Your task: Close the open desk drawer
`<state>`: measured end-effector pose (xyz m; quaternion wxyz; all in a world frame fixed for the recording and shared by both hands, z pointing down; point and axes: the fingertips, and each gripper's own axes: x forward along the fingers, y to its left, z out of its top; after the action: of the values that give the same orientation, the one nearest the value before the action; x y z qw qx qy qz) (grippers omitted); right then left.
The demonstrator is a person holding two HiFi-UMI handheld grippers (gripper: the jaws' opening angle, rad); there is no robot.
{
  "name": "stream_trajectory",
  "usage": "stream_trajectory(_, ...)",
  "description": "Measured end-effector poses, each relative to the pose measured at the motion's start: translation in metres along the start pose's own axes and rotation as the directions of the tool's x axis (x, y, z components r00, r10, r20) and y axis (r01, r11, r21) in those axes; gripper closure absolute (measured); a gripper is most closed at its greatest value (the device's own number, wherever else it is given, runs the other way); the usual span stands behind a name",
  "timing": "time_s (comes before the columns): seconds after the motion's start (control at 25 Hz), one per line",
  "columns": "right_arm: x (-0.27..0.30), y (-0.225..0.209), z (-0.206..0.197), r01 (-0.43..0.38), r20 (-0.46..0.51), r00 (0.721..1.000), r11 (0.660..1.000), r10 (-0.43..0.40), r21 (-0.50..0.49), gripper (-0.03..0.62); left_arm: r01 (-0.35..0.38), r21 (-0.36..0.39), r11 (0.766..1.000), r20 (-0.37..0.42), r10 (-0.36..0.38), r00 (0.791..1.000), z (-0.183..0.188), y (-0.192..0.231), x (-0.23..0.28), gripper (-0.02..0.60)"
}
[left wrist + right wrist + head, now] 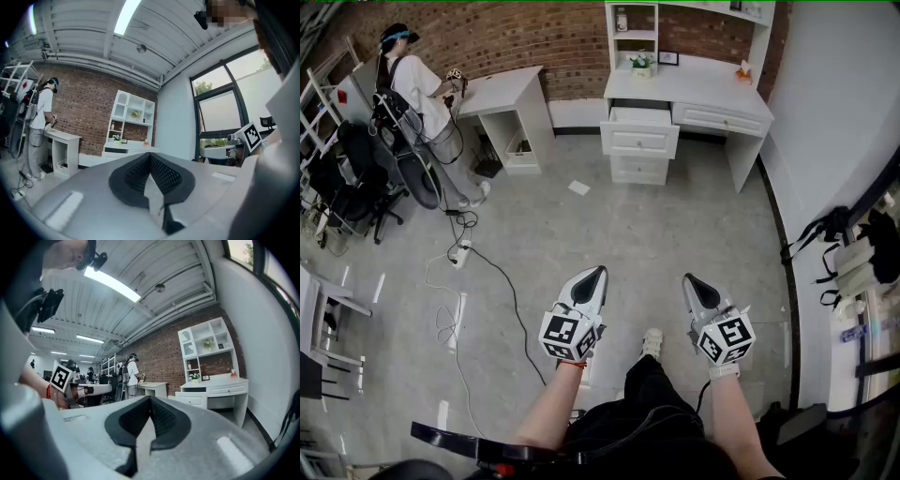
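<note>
A white desk (pixel 703 89) with a shelf unit stands against the brick wall, far ahead. Its top left drawer (pixel 639 134) is pulled out; the lower drawers below it look pushed in. The same desk (pixel 225 391) shows small in the right gripper view, and the desk (pixel 123 151) shows small in the left gripper view too. My left gripper (pixel 597 272) and right gripper (pixel 688 278) hang side by side near my body, well short of the desk. Both are shut with nothing between the jaws.
A person (pixel 417 89) stands at a second white desk (pixel 511 112) at the left. Office chairs (pixel 366 183), a power strip (pixel 459 255) and cables (pixel 502 291) lie on the grey floor at left. A paper scrap (pixel 578 187) lies ahead. Bags (pixel 853 253) hang at the right.
</note>
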<state>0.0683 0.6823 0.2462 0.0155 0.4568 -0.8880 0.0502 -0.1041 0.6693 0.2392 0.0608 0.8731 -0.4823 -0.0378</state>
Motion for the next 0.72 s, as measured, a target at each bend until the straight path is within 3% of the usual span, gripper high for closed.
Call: stream_trajectory(0.72,0.105,-0.113,-0.002,0.019,-0.026,1.000,0.999,-0.018,0.044,0.594,-0.083,-0.039,0.996,-0.036,0.081,0.996,-0.006,0.068,0.122,0.578)
